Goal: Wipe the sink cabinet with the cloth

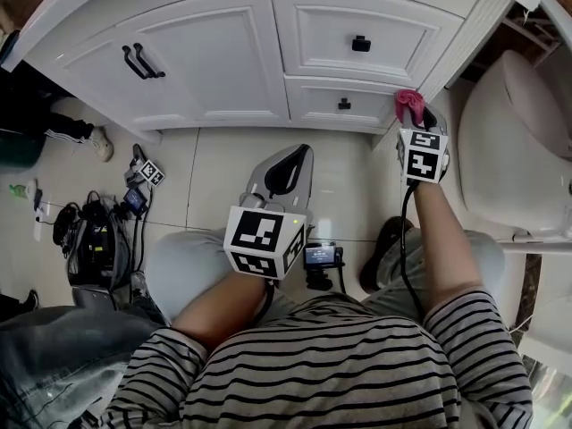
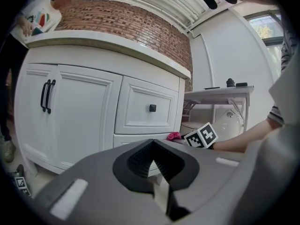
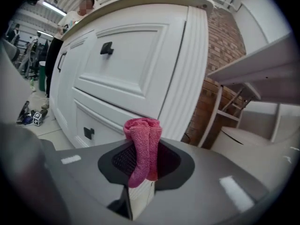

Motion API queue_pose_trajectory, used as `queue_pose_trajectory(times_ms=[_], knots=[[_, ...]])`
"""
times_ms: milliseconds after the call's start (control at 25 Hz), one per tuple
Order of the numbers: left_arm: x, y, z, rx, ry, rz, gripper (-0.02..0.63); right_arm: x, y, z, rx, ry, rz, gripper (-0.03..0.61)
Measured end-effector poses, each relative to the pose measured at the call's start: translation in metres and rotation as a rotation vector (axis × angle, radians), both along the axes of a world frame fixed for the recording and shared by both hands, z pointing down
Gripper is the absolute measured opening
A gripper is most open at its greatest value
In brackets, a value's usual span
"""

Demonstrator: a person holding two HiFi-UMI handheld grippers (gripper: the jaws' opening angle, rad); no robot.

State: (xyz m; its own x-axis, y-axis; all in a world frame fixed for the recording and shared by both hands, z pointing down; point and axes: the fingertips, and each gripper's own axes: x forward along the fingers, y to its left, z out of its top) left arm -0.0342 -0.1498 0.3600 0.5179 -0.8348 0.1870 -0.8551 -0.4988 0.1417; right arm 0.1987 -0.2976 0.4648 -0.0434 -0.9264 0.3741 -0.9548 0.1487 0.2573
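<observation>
The white sink cabinet (image 1: 214, 61) fills the top of the head view, with two doors and two drawers with black handles. My right gripper (image 1: 416, 119) is shut on a bunched pink cloth (image 1: 408, 103), which is by the lower drawer's right end at the cabinet's corner post. In the right gripper view the cloth (image 3: 143, 146) stands up between the jaws, close to the fluted corner (image 3: 185, 69); contact cannot be told. My left gripper (image 1: 290, 164) is shut on nothing, held low over the floor tiles and back from the cabinet (image 2: 79, 111).
A white toilet (image 1: 509, 141) stands right of the cabinet. Bags and cables (image 1: 98, 239) and a small marker cube (image 1: 150, 172) lie on the floor at left. A person (image 2: 28, 22) stands at the cabinet's far left end. A small device (image 1: 322, 257) sits between my knees.
</observation>
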Motion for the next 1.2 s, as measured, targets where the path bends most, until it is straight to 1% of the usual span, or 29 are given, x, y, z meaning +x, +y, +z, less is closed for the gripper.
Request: queue_pose_trajectory(times_ms=[80, 160, 240, 320, 440, 520, 600, 680, 800, 1000, 1200], knots=[[-0.002, 0.001, -0.001, -0.004, 0.012, -0.006, 0.0, 0.009, 0.005, 0.0, -0.015, -0.008, 0.048, 0.087], [-0.003, 0.003, -0.005, -0.008, 0.038, -0.007, 0.0, -0.009, 0.009, -0.003, -0.016, -0.043, 0.035, 0.087], [-0.001, 0.007, -0.01, -0.001, 0.055, 0.003, 0.0, -0.053, 0.011, -0.003, -0.008, -0.076, -0.053, 0.087], [-0.002, 0.011, -0.013, 0.009, 0.051, 0.009, 0.0, -0.111, 0.013, 0.003, -0.009, -0.103, -0.179, 0.087], [-0.015, 0.01, -0.01, -0.003, 0.064, -0.023, 0.0, -0.192, 0.013, 0.023, -0.029, -0.112, -0.354, 0.087], [-0.024, 0.007, -0.007, -0.018, 0.087, -0.043, 0.0, -0.229, 0.008, 0.038, -0.054, -0.085, -0.429, 0.089], [-0.027, 0.007, -0.006, -0.022, 0.094, -0.043, 0.0, -0.247, -0.002, 0.052, -0.082, -0.046, -0.45, 0.089], [-0.028, 0.009, -0.005, -0.018, 0.081, -0.036, 0.0, -0.25, -0.012, 0.064, -0.101, -0.011, -0.44, 0.089], [-0.032, 0.006, -0.002, -0.02, 0.077, -0.041, 0.0, -0.242, -0.018, 0.067, -0.096, 0.012, -0.431, 0.091], [-0.026, 0.003, 0.001, -0.028, 0.084, -0.034, 0.0, -0.195, -0.014, 0.066, -0.093, 0.012, -0.316, 0.083], [-0.017, 0.0, 0.002, -0.029, 0.07, -0.025, 0.0, -0.161, -0.002, 0.058, -0.065, 0.015, -0.306, 0.086]])
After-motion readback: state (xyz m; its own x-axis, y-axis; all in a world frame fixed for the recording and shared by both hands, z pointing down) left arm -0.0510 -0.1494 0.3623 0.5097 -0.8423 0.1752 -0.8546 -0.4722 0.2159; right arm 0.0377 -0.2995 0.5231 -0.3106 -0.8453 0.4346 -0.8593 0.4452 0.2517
